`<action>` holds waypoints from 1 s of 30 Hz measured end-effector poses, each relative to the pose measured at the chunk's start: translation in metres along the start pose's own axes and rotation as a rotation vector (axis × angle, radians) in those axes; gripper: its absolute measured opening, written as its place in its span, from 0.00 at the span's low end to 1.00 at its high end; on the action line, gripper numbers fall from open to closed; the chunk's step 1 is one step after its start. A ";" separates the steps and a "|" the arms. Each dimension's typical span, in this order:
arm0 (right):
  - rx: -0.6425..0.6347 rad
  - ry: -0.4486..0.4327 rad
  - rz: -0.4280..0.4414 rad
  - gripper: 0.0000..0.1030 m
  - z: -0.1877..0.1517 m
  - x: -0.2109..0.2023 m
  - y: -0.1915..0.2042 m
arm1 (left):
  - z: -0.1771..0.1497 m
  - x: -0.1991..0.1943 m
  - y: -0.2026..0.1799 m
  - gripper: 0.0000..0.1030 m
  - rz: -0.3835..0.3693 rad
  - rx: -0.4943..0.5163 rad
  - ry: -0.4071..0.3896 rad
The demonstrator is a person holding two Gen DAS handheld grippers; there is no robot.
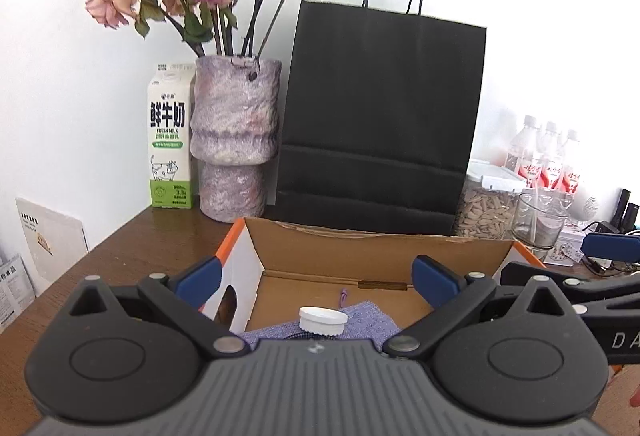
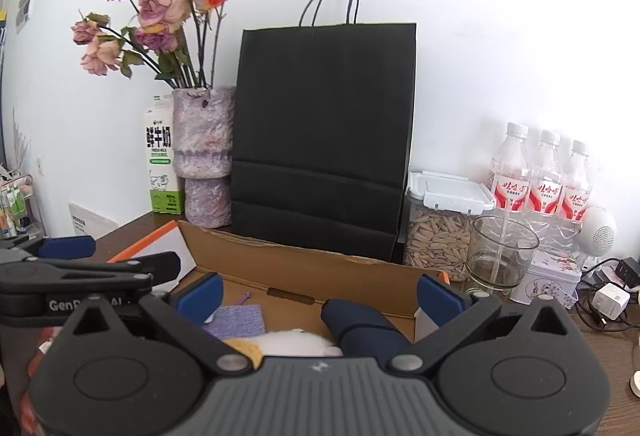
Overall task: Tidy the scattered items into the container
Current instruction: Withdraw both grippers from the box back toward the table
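Two claws hang over an open cardboard box (image 1: 360, 248) on the brown worktop (image 1: 132, 248); the left claw (image 1: 316, 280) and the right claw (image 2: 320, 294) both stand wide apart with nothing between their blue pads. The milk carton (image 1: 169, 136) by the wall reads "FRESH MILK" under large Chinese characters. Part of "GenR" shows on the left claw's arm in the right view, and "DA" on the right claw's arm in the left view. Three water bottles (image 2: 538, 176) carry red-and-white labels too small to read.

Behind the box stand a mottled vase (image 1: 236, 140) of dried roses, a black paper bag (image 1: 380, 124), a lidded jar of seeds (image 2: 438, 236) and a glass (image 2: 500, 256).

Inside the box lies a purple cloth (image 1: 360, 320). Only the left view shows a white cap (image 1: 323, 321) on it; only the right view shows a dark blue roll (image 2: 360, 324) and something white and fluffy (image 2: 296, 342), perhaps a soft toy.
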State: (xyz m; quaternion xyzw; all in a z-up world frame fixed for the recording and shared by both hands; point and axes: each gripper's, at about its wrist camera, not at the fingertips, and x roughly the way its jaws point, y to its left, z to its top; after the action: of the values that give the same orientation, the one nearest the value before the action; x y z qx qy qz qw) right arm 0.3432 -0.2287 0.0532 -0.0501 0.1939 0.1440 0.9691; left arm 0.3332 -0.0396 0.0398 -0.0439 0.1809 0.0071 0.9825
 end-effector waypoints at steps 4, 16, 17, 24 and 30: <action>-0.008 -0.014 0.001 1.00 -0.005 -0.022 0.005 | -0.004 -0.022 0.000 1.00 -0.010 0.016 -0.024; -0.005 -0.015 0.007 1.00 -0.028 -0.089 0.019 | -0.027 -0.089 0.001 1.00 -0.042 0.060 -0.024; -0.005 -0.015 0.007 1.00 -0.030 -0.094 0.021 | -0.029 -0.094 0.002 1.00 -0.043 0.059 -0.022; 0.027 -0.014 0.011 1.00 -0.055 -0.131 0.030 | -0.045 -0.132 0.012 1.00 -0.037 0.057 -0.026; 0.027 0.034 0.021 1.00 -0.082 -0.149 0.040 | -0.066 -0.152 0.025 1.00 -0.024 0.039 0.011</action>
State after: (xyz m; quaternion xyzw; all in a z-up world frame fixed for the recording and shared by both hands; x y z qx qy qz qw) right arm 0.1697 -0.2418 0.0345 -0.0374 0.2127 0.1508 0.9647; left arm 0.1672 -0.0206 0.0302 -0.0271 0.1856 -0.0082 0.9822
